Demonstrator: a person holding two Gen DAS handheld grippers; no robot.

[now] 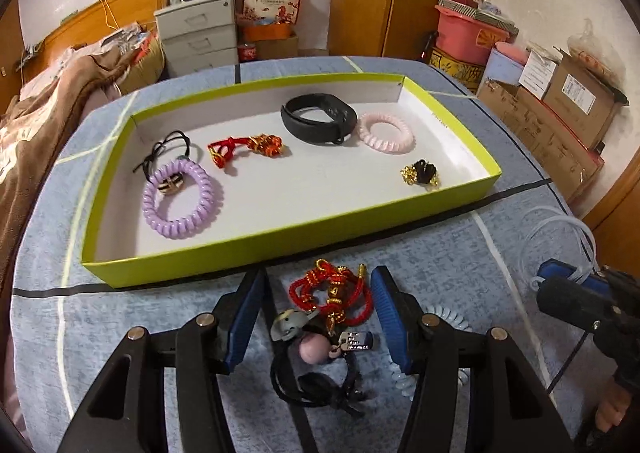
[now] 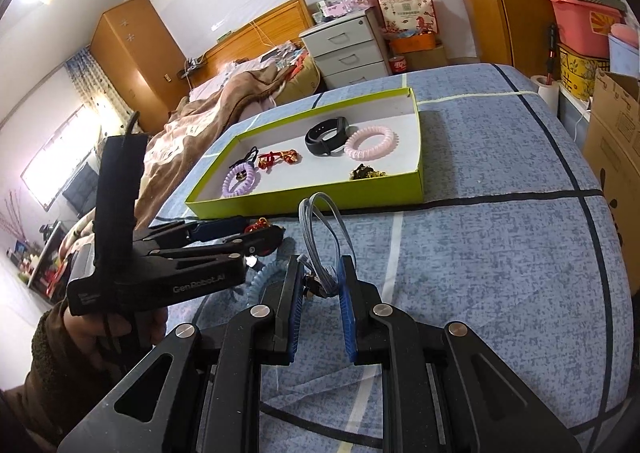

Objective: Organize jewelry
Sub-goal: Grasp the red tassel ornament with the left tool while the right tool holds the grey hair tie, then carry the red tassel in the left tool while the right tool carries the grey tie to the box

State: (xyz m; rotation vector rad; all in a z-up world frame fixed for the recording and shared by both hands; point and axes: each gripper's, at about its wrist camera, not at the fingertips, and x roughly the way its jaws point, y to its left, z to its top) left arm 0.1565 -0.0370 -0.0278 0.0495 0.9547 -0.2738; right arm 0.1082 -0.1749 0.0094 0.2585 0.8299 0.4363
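Observation:
A lime-green tray (image 1: pixel 208 257) with a white floor lies on the blue cloth. It holds a purple coil tie (image 1: pixel 182 199), a red cord bracelet (image 1: pixel 240 149), a black watch band (image 1: pixel 318 121), a pink coil tie (image 1: pixel 386 133) and a black-and-gold piece (image 1: pixel 420 173). In front of the tray, a second red corded bracelet (image 1: pixel 332 293) lies between the spread fingers of my open left gripper (image 1: pixel 320 285); the pads stand clear of it. Black hair ties with a pink ball (image 1: pixel 312 349) and a pale coil (image 1: pixel 448 323) lie closer. My right gripper (image 2: pixel 322 293) is shut on a pale translucent loop (image 2: pixel 320 229).
A bed with a brown blanket (image 1: pixel 60 101) borders the cloth on the left. Grey drawers (image 1: pixel 198 35) stand behind, with cardboard boxes (image 1: pixel 560 113) and a pink tub (image 1: pixel 466 33) at the right. A person's hand (image 2: pixel 120 329) holds the left gripper (image 2: pixel 262 229) beside the right one.

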